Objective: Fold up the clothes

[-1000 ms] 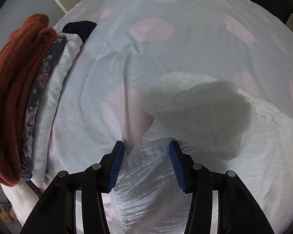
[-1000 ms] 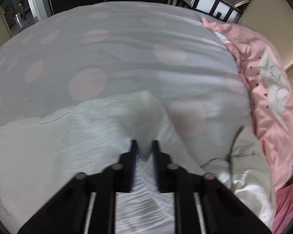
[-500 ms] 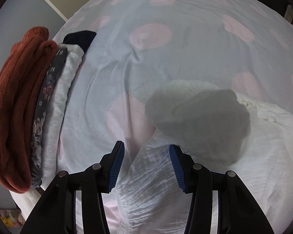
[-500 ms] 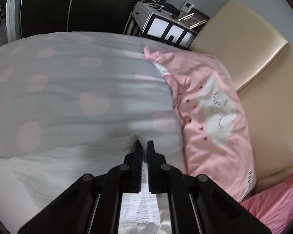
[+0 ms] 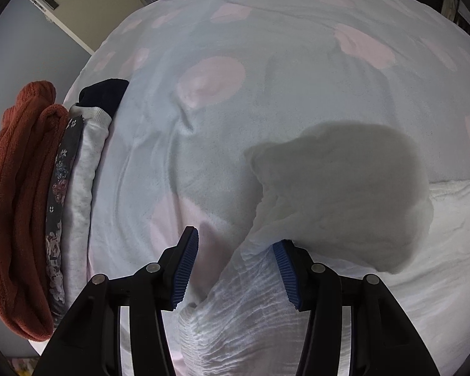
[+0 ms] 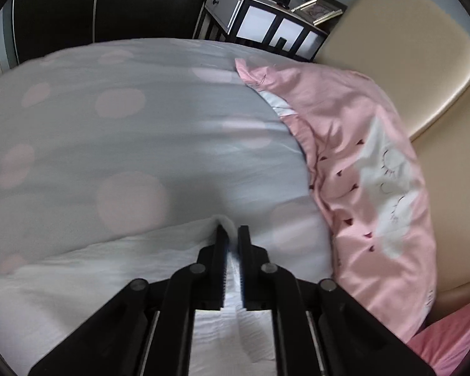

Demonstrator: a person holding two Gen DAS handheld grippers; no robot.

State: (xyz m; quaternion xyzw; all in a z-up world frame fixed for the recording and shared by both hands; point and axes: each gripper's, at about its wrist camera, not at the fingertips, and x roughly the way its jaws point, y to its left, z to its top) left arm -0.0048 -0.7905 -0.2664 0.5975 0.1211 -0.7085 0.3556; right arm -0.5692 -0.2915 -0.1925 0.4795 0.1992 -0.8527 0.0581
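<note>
Left gripper (image 5: pixel 235 266) is standing apart, white garment (image 5: pixel 250 313) between the pads; right gripper (image 6: pixel 232 244) is opening around the garment's corner at 12 o'clock.

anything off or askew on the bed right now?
Nothing damaged or spilled. The white garment lies partly bunched, one crinkled end humped up between the left hand-held gripper fingers, which don't pinch it. The folded stack at the bed edge looks tidy.

Black hand-held gripper (image 5: pixel 236 266), blue ribbed pads (image 5: pixel 185 269)
</note>
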